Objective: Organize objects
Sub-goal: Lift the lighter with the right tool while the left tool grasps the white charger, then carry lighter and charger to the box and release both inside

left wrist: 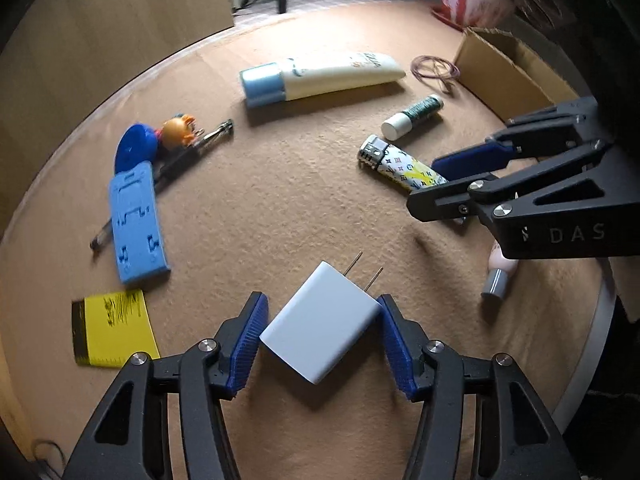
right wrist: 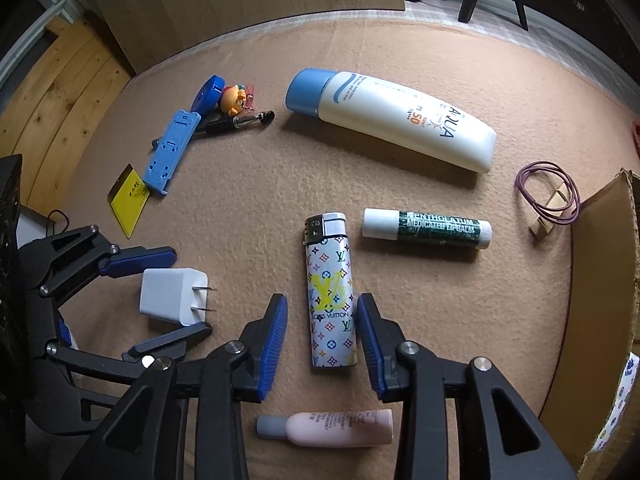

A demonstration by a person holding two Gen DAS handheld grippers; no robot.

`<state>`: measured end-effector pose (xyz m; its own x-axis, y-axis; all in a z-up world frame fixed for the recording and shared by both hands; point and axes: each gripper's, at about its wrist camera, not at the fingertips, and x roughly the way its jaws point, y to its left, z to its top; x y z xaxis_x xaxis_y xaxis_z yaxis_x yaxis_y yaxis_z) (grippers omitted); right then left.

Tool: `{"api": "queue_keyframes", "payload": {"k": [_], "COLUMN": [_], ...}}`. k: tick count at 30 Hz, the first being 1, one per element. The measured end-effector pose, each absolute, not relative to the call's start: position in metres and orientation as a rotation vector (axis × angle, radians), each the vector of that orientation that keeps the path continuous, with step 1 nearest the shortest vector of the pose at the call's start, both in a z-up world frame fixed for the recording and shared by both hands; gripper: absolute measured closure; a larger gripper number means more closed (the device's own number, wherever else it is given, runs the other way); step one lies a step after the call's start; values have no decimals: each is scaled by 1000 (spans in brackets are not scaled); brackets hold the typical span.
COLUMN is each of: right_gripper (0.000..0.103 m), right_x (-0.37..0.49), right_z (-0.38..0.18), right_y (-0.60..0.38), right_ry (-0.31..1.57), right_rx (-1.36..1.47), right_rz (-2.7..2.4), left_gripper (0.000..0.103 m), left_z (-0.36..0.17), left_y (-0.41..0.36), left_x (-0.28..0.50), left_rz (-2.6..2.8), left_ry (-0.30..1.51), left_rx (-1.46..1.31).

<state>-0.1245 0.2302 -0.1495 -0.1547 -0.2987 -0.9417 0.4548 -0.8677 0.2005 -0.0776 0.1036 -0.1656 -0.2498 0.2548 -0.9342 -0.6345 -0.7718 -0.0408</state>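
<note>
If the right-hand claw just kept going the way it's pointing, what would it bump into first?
Most likely the patterned lighter: it lies between the right gripper's open fingers, on the brown cloth. How far above it they hover is unclear.

White wall charger lay flat on tan felt surface, prongs pointing away, turned diagonally. Patterned lighter lay lengthwise beside green lip balm; sunscreen tube farther back, small pink bottle nearest.

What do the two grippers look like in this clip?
Both look alike. The left gripper and right gripper are matte black linkage frames with triangular cut-outs and silver pivot screws, ending in blue ribbed pads. The right one's side bears grey lettering "DAS". No cables or sleeves show.
</note>
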Motion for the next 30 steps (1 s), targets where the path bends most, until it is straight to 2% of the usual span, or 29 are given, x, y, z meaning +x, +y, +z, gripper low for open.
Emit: {"api": "queue_keyframes", "payload": {"k": [5,8,12,22,30], "right_gripper": [82,82,83,83,83], "right_x": [-123,-123,-121,-103,-88], "right_z": [-150,-150,-148,-109,-67], "right_y": [225,223,222,249,318], "right_ry": [225,212,171,69,-20], "right_rx": [1627,1619,1606,1508,1450], "right_rz": [-2093,-2104,-2110,-2150,-2291], "left_gripper": [44,44,44,44,44], "left_z": [-161,-157,-151,-117,-89], "left_y": [89,83,79,79,121], "left_x": [-76,-74,-70,-70,-71], "left_rz": [2177,2243,2305,2389,2352], "left_ry": [233,92,-5,-15,21], "left_rx": [-1495,-1498,-1483,-1412,-1310]}}
